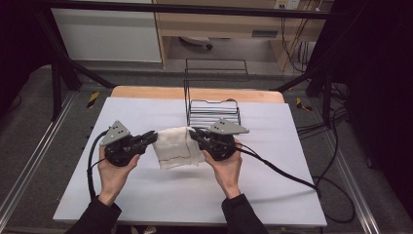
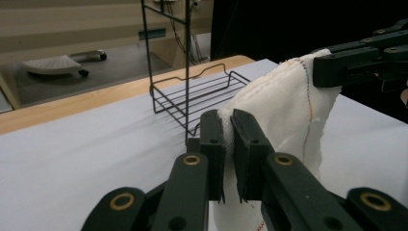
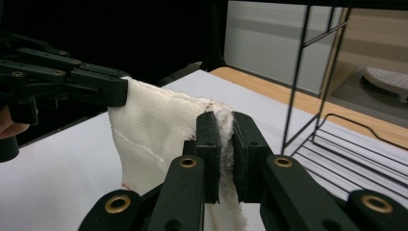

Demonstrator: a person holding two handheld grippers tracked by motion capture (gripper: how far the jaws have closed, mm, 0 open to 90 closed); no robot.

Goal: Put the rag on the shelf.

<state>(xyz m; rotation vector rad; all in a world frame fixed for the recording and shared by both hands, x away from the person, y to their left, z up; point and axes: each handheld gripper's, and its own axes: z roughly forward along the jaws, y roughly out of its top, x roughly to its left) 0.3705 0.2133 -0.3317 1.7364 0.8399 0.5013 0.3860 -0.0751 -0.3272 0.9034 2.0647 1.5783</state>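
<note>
White table, hand-held grippers pinching cloth

No text, label, brand, number or sign can be read in any of the views; the small plate at the top of the high view is too blurred.

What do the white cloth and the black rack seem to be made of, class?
White cloth: looks like coarse woven cotton, matte; visible weave, frayed edges, stitched seams. Black rack: seemingly thin metal wire with a dark coating; slim straight rods, bent rim.
</note>
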